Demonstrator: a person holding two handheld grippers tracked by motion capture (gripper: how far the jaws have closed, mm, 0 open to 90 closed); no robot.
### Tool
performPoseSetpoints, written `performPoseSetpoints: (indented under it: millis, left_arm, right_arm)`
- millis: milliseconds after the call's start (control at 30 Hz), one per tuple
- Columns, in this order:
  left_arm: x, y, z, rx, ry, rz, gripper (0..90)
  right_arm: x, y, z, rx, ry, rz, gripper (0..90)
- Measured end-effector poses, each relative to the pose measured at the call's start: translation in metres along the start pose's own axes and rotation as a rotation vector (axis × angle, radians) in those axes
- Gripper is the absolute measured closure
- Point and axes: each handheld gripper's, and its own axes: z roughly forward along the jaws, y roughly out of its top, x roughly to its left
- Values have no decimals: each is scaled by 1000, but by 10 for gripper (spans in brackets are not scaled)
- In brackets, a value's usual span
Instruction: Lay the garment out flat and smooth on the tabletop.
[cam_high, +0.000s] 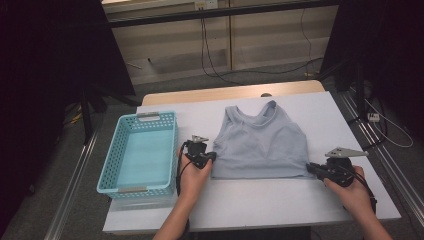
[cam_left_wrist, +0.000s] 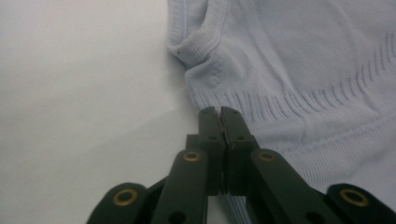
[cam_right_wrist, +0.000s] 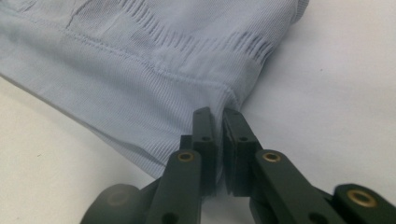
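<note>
where top (cam_high: 260, 142) lies flat | left gripper (cam_high: 212, 157), right gripper (cam_high: 312, 169) pinch hem corners

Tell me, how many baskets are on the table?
1. The blue basket sits at the table's left side, beside the left gripper and apart from the top.

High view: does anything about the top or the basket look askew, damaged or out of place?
Nothing stands out. The light blue top lies flat and roughly square on the white table, each bottom corner pinched by the left gripper and the right gripper. The blue basket sits upright beside it.
</note>
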Motion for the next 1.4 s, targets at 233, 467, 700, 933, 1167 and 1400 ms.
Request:
performPoseSetpoints:
  millis: [233, 467, 700, 933, 1167, 1400]
  left_arm:
    - [-2, -3, -13, -17, -22, -37, 659]
    - [-6, -12, -20, 10, -26, -33, 537]
    - [-10, -19, -18, 42, -12, -42, 564]
    - [-10, -21, -18, 51, -47, -20, 711]
    - [-12, -20, -21, 73, -62, -22, 858]
    - [-12, -20, -31, 80, -82, -46, 865]
  right_arm:
    - [-4, 4, -2, -40, -34, 4, 690]
    - [-6, 8, -3, -60, -53, 29, 607]
    - [-5, 7, 0, -47, -55, 33, 597]
    - [-6, 8, 3, -31, -47, 41, 614]
    - [-3, 8, 11, -11, -15, 40, 690]
    - [-2, 13, 10, -20, 33, 48, 849]
